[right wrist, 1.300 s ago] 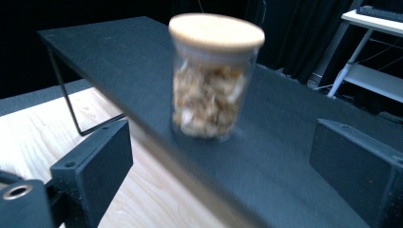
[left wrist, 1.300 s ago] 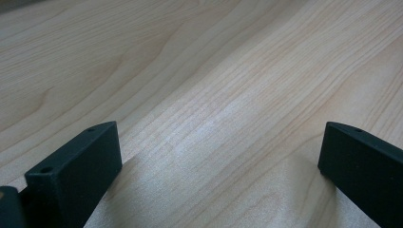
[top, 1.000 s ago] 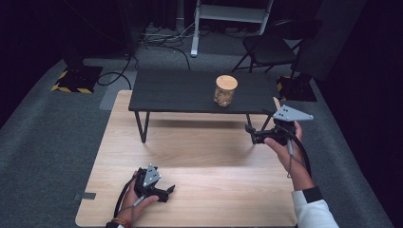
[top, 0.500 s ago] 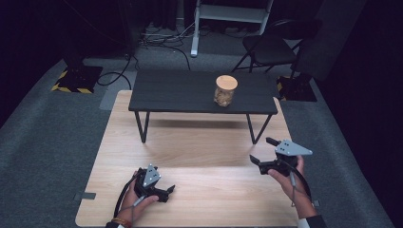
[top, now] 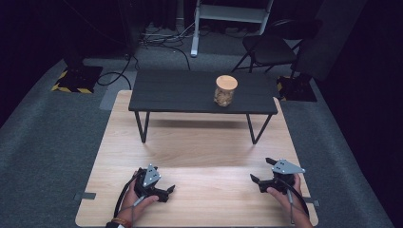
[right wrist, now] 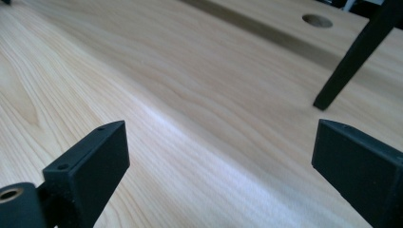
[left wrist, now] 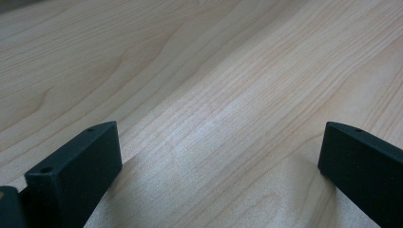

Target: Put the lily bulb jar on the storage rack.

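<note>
Your left hand-held gripper [top: 164, 190] and right hand-held gripper [top: 259, 180] both rest released and empty on the pale wooden counter [top: 199, 156], well apart from the cork-lidded glass jar [top: 225, 90] on the low black table [top: 180, 92].

A pale wooden tabletop [top: 199, 156] lies low over grey carpet [top: 52, 142]. A small black bench [top: 190, 92] on thin legs stands on its far half. Beyond, the room is dark: a black folding chair [top: 271, 47] far right, a white stand [top: 228, 14] at the far middle, cables [top: 161, 40] on the floor, a yellow-striped block [top: 76, 78] far left.
</note>
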A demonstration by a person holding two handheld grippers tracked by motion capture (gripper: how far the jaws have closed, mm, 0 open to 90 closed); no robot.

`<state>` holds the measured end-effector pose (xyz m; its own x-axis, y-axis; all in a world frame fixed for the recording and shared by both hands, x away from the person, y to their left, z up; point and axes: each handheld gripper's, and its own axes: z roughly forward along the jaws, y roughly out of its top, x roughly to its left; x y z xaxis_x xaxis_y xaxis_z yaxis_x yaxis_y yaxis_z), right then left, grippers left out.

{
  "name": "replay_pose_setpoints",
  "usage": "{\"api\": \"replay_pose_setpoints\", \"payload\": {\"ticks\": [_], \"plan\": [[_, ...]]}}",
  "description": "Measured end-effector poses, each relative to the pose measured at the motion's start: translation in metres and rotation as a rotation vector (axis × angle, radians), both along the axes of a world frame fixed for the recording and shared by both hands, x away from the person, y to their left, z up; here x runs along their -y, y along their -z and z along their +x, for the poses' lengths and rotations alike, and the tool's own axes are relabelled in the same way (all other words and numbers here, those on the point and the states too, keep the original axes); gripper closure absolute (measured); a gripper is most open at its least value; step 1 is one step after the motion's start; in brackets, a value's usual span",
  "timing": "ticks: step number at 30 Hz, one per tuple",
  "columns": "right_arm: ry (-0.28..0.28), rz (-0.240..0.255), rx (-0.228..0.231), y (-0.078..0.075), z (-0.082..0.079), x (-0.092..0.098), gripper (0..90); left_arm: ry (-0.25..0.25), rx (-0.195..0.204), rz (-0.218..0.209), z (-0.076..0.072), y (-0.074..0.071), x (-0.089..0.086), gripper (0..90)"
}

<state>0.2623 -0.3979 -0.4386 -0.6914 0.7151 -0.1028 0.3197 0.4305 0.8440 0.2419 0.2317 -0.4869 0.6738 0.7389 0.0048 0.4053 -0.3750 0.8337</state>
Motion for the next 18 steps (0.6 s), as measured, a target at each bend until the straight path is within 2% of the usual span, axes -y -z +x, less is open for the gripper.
{"api": "replay_pose_setpoints", "payload": {"ticks": [6, 14, 18], "plan": [[0.007, -0.021, -0.04, 0.017, -0.004, 0.002, 4.9, 0.0, 0.0, 0.0, 0.0, 0.0, 0.0, 0.5], [0.019, -0.036, -0.103, 0.027, -0.002, 0.003, 4.6, 0.0, 0.0, 0.0, 0.0, 0.0, 0.0, 0.5], [0.033, -0.001, -0.119, 0.031, -0.003, 0.007, 4.6, 0.0, 0.0, 0.0, 0.0, 0.0, 0.0, 0.5]]}}
